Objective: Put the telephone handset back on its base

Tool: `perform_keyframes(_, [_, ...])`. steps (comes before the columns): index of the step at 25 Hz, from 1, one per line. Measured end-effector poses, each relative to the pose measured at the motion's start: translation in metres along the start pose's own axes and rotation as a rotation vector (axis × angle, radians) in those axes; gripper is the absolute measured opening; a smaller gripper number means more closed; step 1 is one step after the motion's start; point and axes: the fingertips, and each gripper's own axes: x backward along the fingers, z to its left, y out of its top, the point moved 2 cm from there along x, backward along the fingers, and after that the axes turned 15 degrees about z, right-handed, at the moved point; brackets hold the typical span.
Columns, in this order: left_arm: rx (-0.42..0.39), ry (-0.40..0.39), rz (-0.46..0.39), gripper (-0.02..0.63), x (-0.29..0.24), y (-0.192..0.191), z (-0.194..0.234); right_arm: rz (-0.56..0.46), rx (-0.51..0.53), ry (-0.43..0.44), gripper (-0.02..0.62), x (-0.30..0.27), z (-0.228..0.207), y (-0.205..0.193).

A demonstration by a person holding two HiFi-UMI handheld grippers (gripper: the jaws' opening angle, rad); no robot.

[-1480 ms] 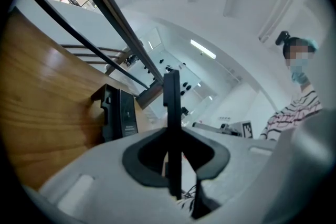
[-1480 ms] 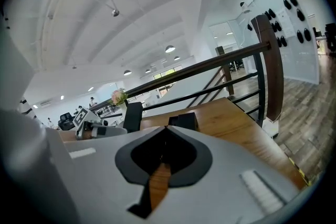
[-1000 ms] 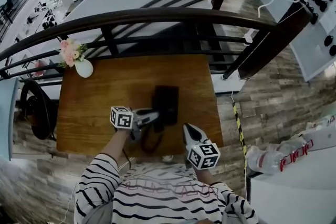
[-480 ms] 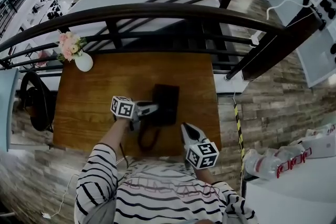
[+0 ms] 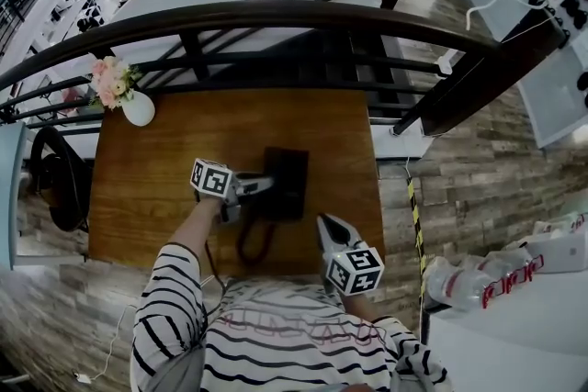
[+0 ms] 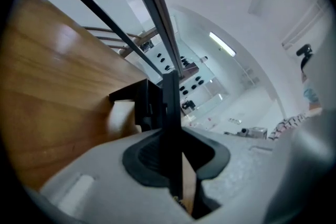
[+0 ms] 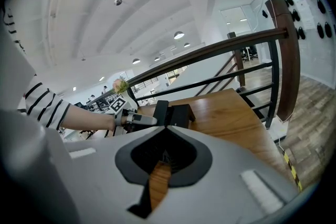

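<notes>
The wooden surface [image 5: 156, 188] carries the black base [image 5: 292, 188] near its middle, within your easy reach. Your left claw [image 5: 265, 186] is clamped on the handset [image 6: 170, 128] and holds it edge-on at the base's left side, likely to line it up with the cradle. I can't tell whether it touches yet. Since a second ago that claw has carried it lower and farther along the base. Your right claw [image 5: 323, 225] waits together and empty, much where it was. The cord [image 5: 253, 243] loops slack.
</notes>
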Motion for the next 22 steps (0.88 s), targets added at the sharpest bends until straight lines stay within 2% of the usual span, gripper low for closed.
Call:
perform_keyframes(5, [0.037,-0.026,0.027,0.077,-0.002,0.000,0.008,0.006,-0.013,0.001,0.002,-0.005,-0.004,-0.001])
perform_keyframes(13, [0.045,-0.050,0.078,0.077,-0.006,0.000,0.012,0.003,-0.025,-0.008,0.002,-0.009,-0.009,0.005])
perform_keyframes(22, [0.085,-0.065,0.077,0.077,-0.004,-0.004,0.022,-0.003,-0.035,-0.010,0.002,-0.013,-0.011,0.007])
